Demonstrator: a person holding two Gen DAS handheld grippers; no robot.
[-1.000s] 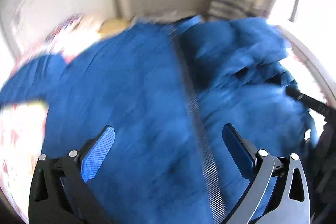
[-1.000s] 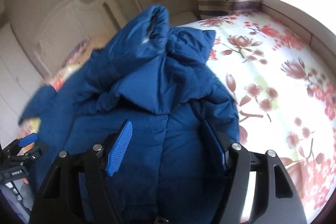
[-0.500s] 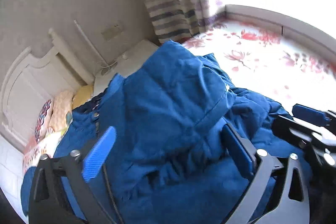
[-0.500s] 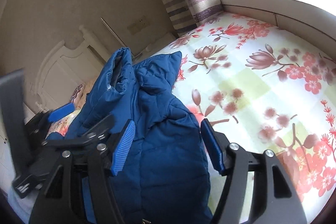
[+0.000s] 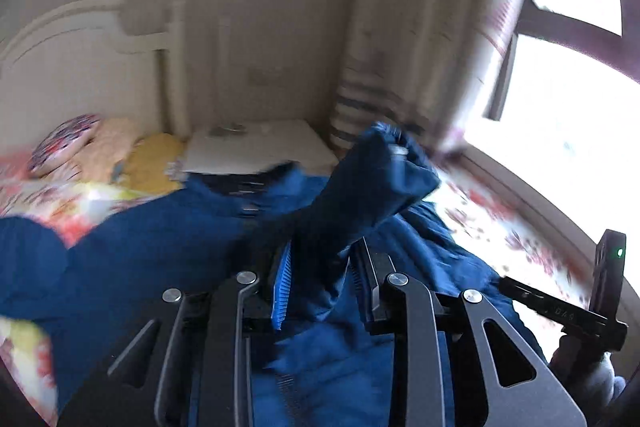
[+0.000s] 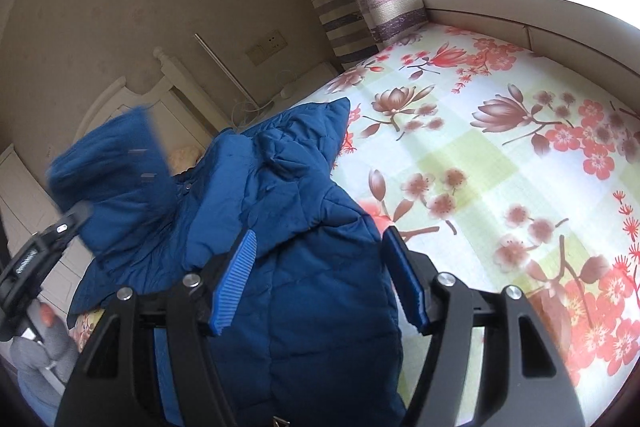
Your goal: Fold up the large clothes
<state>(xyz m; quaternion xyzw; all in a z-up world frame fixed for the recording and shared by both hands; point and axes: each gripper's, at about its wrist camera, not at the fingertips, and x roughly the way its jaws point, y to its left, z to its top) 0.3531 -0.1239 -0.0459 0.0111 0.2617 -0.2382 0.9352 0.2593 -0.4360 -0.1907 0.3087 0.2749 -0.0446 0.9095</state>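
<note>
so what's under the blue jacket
The blue jacket lies on the floral bedsheet, which shows around it. Whatever lies beneath its middle is covered.

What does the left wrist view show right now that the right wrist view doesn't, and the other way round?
Only the left wrist view: the left tool shut on a raised sleeve of the blue jacket, and pillows by the headboard.

Only the right wrist view: the right tool open above the jacket's body, a wall socket, and a wide stretch of flowered bedsheet.

Both: the jacket on the bed, the striped curtain and the window.
</note>
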